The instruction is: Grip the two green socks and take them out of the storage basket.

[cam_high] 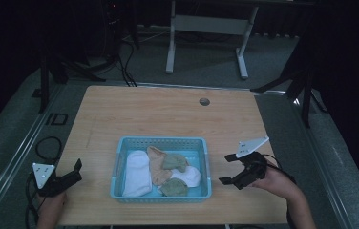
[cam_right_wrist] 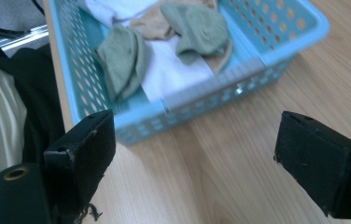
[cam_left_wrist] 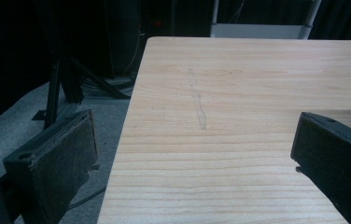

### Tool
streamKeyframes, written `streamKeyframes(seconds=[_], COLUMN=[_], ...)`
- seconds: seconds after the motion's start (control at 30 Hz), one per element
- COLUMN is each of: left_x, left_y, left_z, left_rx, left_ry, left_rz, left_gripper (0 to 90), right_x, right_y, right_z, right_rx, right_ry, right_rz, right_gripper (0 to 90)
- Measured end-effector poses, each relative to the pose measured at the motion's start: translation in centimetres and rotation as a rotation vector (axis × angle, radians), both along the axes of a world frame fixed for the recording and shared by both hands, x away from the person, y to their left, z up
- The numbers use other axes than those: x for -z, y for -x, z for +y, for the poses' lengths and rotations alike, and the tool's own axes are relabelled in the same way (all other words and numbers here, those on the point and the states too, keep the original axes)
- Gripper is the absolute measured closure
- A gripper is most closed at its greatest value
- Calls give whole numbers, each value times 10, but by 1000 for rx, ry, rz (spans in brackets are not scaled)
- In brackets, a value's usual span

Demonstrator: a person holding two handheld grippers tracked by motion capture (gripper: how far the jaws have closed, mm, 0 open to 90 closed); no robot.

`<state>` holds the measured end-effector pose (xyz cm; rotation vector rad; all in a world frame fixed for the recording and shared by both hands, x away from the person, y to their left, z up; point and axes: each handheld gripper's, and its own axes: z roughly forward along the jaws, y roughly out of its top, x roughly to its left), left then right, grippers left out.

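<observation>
L gripper (cam_high: 75, 172) at table's (cam_high: 168, 114) near-left edge, jaws spread wide, nothing between. R gripper (cam_high: 228, 168) just right of blue basket (cam_high: 161, 142), jaws apart too, empty. Basket mid-table w/ white (cam_high: 137, 172), tan (cam_high: 158, 169), green socks (cam_high: 174, 162) piled inside.

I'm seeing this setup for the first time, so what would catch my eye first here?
The light blue basket near the front middle of the wooden table, holding a jumble of white, tan and green cloth pieces. Flanking it, the left gripper and right gripper are both open and empty, apart from the basket.
</observation>
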<state>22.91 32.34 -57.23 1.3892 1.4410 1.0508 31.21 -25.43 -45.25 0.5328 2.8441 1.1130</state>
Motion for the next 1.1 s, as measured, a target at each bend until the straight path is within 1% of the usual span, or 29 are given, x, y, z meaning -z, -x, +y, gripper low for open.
streamKeyframes(seconds=[0.07,0.13,0.17,0.23,0.3,0.5,0.7,0.83,0.87,0.97,1.0,1.03,1.07,1.1], left_x=[0,0,0,0,0,0,0,0,0,0,0,0,0,0], left_y=[0,0,0,0,0,0,0,0,0,0,0,0,0,0], left_z=[0,0,0,0,0,0,0,0,0,0,0,0,0,0], left_rx=[0,1,1,1,1,2,6,7,7,7,8,8,9,9], left_ry=[0,2,1,2,2,2,2,3,2,1,-1,-1,0,0], left_rz=[-1,-3,-3,-3,-3,-3,-3,-3,-3,-4,-4,-4,-4,-4], left_gripper=[7,7,7,7,7,7,7,7,7,7,7,7,7,7], right_x=[-2,-3,-3,-4,-3,3,10,14,16,18,20,20,22,22], right_y=[-1,-2,-3,-5,-6,-10,-10,-10,-11,-12,-13,-13,-13,-13], right_z=[9,16,20,27,35,59,84,96,102,107,111,111,115,115], right_rx=[-22,-32,-44,-46,-62,-107,-157,-171,-175,-178,-186,-186,-189,-189], right_ry=[13,22,25,25,25,47,69,79,87,96,105,105,110,110], right_rz=[-3,-5,-8,-17,-19,4,8,4,7,14,23,23,28,28], right_gripper=[122,125,126,130,131,135,135,137,154,157,182,182,219,219])
